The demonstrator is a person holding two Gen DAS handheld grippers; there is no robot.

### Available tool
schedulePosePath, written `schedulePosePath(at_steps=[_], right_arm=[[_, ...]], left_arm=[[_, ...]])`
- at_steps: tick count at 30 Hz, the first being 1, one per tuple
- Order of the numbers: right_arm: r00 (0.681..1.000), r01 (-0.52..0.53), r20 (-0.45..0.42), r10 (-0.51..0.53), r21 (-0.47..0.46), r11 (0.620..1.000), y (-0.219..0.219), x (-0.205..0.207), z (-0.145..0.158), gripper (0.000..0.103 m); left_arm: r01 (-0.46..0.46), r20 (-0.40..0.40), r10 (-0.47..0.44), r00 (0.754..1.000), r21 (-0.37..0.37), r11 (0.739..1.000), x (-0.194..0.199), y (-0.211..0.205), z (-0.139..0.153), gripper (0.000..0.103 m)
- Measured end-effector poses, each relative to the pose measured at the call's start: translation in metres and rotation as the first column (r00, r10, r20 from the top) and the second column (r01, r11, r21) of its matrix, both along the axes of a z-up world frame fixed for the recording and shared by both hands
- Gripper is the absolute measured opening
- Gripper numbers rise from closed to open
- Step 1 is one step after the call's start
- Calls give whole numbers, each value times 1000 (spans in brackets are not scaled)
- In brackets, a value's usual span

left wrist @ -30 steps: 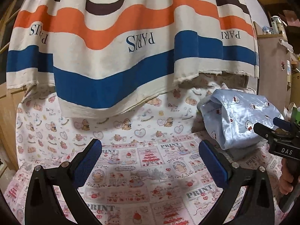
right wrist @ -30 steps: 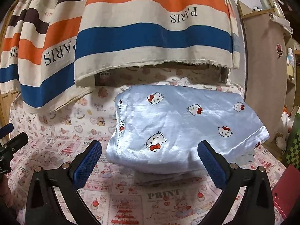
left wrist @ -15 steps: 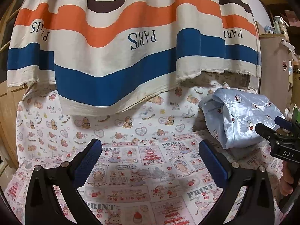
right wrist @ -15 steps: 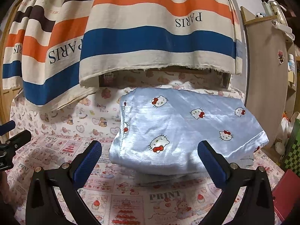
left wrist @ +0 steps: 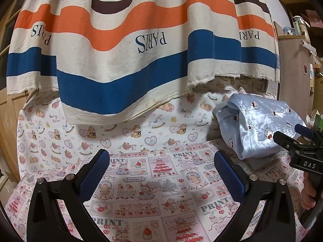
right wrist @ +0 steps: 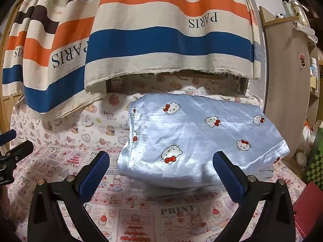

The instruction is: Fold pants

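Both claws stood released and empty as we held them low over the printed sheet (left wrist: 161,183). Our right gripper (right wrist: 161,171) had its blue pads (right wrist: 94,171) spread wide, and the pale blue pants (right wrist: 193,141) lay just ahead of it, their near edge between the two fingers in the right wrist view, though not touching either that we could tell. Our left gripper (left wrist: 161,173) was likewise open, with nothing but bare sheet between its fingers.

From the left wrist view the pants (left wrist: 260,125) lay off to the right and farther back, well apart from that claw, with the right gripper (left wrist: 298,141) and the hand (left wrist: 308,195) holding it near their right end. So the right hand was plainly the nearer, and we judged that any next grasp would fall to it first, the left needing to cross rightward to help.

The garment looked already doubled into a thick bundle, its long axis running side to side across the right claw's line of sight, with a seamed edge on the left and a thinner corner trailing to the right. Some grey cloth showed beneath its near edge; we could not tell what it was.

Beyond the bundle hung a striped cloth (right wrist: 167,40) in orange, blue and brown, and to the right stood a wooden cabinet (right wrist: 286,70).
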State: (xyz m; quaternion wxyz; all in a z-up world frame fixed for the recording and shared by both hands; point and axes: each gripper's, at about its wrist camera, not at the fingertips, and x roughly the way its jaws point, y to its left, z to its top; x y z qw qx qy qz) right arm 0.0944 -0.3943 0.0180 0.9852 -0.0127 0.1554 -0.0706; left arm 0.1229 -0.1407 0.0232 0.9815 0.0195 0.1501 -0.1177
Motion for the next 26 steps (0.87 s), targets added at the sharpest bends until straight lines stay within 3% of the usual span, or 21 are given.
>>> schedulePosePath(at_steps=[26], right_arm=[[1000, 1, 0, -1, 0, 1000, 0, 1, 0, 103]], left_arm=[[3, -13, -3, 1000, 5, 1000, -1, -4, -1, 103]])
